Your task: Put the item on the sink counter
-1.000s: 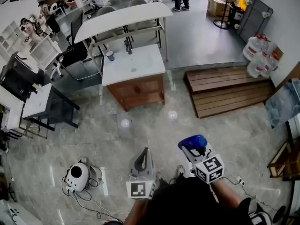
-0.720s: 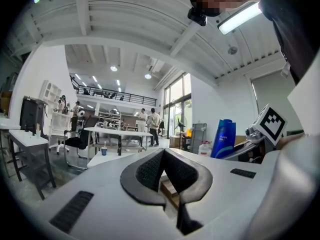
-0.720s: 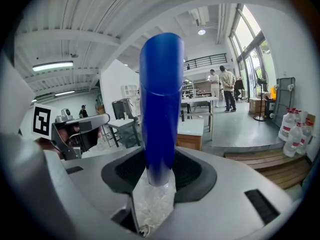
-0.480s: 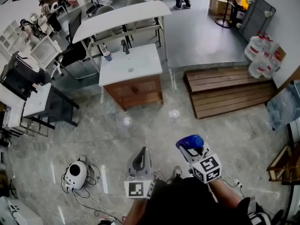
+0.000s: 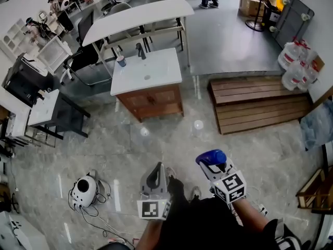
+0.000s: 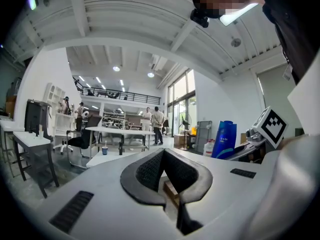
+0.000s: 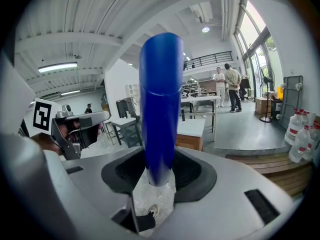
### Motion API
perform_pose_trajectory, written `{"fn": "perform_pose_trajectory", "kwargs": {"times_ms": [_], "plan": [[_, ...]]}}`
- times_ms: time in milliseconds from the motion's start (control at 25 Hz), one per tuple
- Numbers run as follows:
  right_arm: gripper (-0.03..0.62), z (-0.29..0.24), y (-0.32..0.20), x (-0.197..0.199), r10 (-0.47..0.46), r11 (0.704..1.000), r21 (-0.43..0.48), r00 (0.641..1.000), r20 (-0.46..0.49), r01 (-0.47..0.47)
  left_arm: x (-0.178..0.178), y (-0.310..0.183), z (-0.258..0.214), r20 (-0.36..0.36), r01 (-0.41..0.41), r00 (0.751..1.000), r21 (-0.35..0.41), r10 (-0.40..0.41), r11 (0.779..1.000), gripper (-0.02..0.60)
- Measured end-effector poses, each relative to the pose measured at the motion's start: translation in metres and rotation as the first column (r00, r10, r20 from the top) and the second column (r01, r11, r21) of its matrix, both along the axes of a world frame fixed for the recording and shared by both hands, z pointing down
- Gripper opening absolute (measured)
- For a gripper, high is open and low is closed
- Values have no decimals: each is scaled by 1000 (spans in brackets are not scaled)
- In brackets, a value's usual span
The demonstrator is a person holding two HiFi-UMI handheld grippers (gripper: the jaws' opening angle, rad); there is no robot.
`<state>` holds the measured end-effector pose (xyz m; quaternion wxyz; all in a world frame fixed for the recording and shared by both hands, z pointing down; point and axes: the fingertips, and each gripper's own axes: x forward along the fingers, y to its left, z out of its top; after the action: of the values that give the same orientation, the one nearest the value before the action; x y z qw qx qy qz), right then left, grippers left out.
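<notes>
Grey stone floor (image 5: 156,139) lies between you and the sink counter (image 5: 165,76), well ahead. Your right gripper (image 5: 213,165) is clamped on the blue bottle (image 5: 209,156). Your left gripper (image 5: 157,170) has its jaws together, empty. You look to be mid-carry: walk up, then set the bottle upright on bare counter.

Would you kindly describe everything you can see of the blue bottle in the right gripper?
The blue bottle looks like glossy plastic, tall and smooth-sided, with pale print on one face in the left gripper view. It stands upright, its lower part clamped between the jaws of the right gripper, carried above the floor. Nothing else touches it.
</notes>
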<state>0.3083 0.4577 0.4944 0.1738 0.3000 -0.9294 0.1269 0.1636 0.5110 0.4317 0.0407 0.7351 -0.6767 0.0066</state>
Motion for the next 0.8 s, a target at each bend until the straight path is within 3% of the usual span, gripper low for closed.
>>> {"fn": "perform_pose_trajectory", "kwargs": {"times_ms": [240, 400, 640, 800], "plan": [[164, 8, -40, -19, -6, 1000, -2, 1000, -7, 6, -15, -41, 11, 24, -19, 1000, -4, 19, 1000, 15], [164, 8, -73, -37, 12, 1000, -4, 1000, -11, -12, -32, -80, 11, -35, -23, 999, -4, 23, 1000, 15], [164, -2, -124, -73, 25, 1000, -2, 999, -21, -25, -64, -136, 12, 14, -75, 997, 1, 74, 997, 15], [164, -6, -161, -104, 36, 999, 3, 999, -33, -36, -95, -175, 2, -45, -68, 997, 5, 68, 998, 15]]}}
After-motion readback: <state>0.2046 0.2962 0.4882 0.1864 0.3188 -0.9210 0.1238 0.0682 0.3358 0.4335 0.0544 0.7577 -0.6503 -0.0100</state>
